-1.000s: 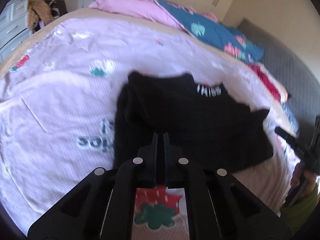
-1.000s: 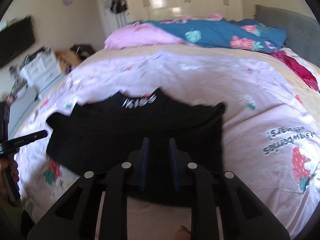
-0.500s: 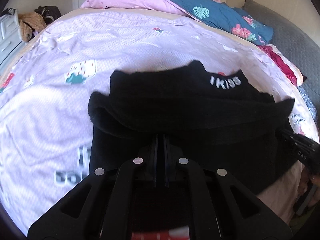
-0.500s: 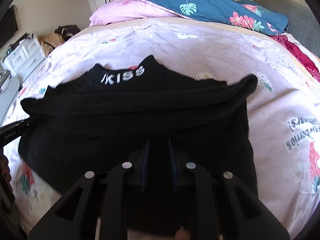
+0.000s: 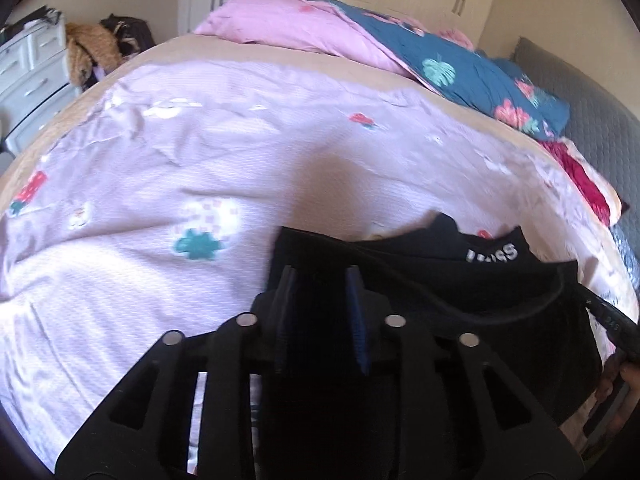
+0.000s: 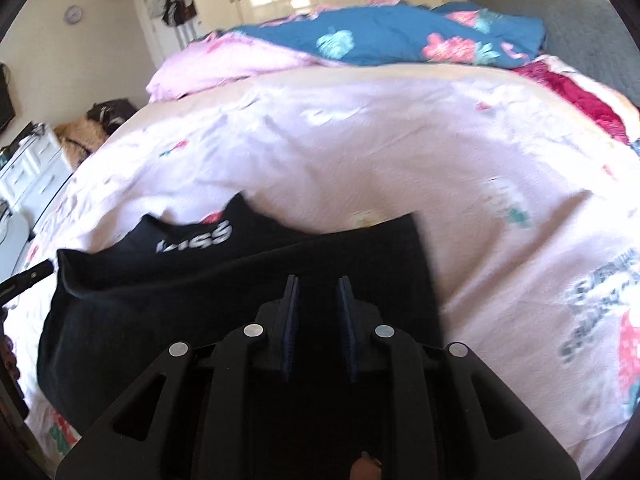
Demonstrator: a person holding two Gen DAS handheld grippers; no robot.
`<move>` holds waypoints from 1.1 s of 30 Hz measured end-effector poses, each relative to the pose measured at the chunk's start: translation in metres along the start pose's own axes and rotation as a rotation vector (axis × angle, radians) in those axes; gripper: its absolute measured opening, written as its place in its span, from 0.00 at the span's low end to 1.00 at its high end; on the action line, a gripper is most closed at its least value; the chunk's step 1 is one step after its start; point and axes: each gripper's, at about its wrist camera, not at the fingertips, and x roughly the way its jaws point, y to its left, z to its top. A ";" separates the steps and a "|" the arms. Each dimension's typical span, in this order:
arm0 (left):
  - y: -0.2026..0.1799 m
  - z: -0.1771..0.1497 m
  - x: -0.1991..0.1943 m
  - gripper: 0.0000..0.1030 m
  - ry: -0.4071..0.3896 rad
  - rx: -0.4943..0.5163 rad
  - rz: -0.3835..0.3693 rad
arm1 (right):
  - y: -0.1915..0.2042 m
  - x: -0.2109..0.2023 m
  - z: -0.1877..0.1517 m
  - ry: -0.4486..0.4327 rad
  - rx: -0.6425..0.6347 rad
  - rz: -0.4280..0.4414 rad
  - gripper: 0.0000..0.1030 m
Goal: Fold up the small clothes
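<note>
The black garment (image 5: 460, 292) lay on the pink printed bedsheet (image 5: 200, 152), directly ahead of and beneath both tongs. Its near portion was doubled over toward the white-lettered waistband (image 6: 196, 238), so one fold appeared complete; judging by its width, at least one further fold remained.

The left gripper (image 5: 320, 276) was parted, with nothing between its ribbed blue pads. The right gripper (image 6: 317, 282) was likewise parted and empty.

The garment was a soft, matte knit with a thick rolled fold edge. The bedsheet was thin, wrinkled cotton. Beyond the tongs lay a puffy blue floral duvet (image 6: 380, 36).
</note>
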 end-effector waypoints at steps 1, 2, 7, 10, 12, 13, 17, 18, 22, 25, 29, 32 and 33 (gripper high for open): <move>0.005 0.000 0.002 0.21 0.006 -0.011 0.000 | -0.008 -0.002 0.001 -0.002 0.014 -0.013 0.27; 0.011 0.000 0.005 0.25 0.022 -0.026 -0.008 | -0.016 -0.002 0.002 0.004 0.028 -0.030 0.34; 0.013 -0.006 0.023 0.33 0.079 -0.026 -0.046 | -0.037 0.007 0.004 0.069 0.015 -0.071 0.51; 0.008 -0.010 0.035 0.31 0.099 -0.009 -0.014 | -0.031 0.013 0.007 0.065 -0.028 -0.080 0.57; 0.007 -0.011 0.035 0.11 0.095 -0.005 -0.014 | -0.024 0.018 0.007 0.060 -0.070 -0.077 0.41; 0.007 -0.011 0.033 0.10 0.087 -0.003 -0.014 | -0.021 0.018 0.007 0.056 -0.090 -0.083 0.06; 0.006 -0.006 0.004 0.04 -0.002 0.004 -0.042 | -0.024 0.001 0.010 -0.007 -0.071 -0.033 0.07; 0.006 -0.004 -0.003 0.04 -0.022 0.004 -0.047 | -0.027 -0.005 0.013 -0.027 -0.052 -0.025 0.07; 0.003 0.005 -0.019 0.03 -0.081 0.001 -0.054 | -0.044 -0.016 0.028 -0.069 0.024 0.021 0.07; 0.006 0.009 -0.013 0.03 -0.082 -0.019 -0.052 | -0.046 -0.010 0.030 -0.054 0.018 -0.004 0.07; 0.008 0.006 -0.002 0.03 -0.054 -0.040 -0.051 | -0.046 -0.004 0.026 -0.038 0.028 -0.007 0.07; 0.009 0.002 0.005 0.04 -0.036 -0.040 -0.036 | -0.048 0.000 0.023 -0.029 0.052 -0.014 0.07; 0.010 0.001 0.006 0.04 -0.033 -0.041 -0.036 | -0.048 0.001 0.022 -0.028 0.058 -0.015 0.07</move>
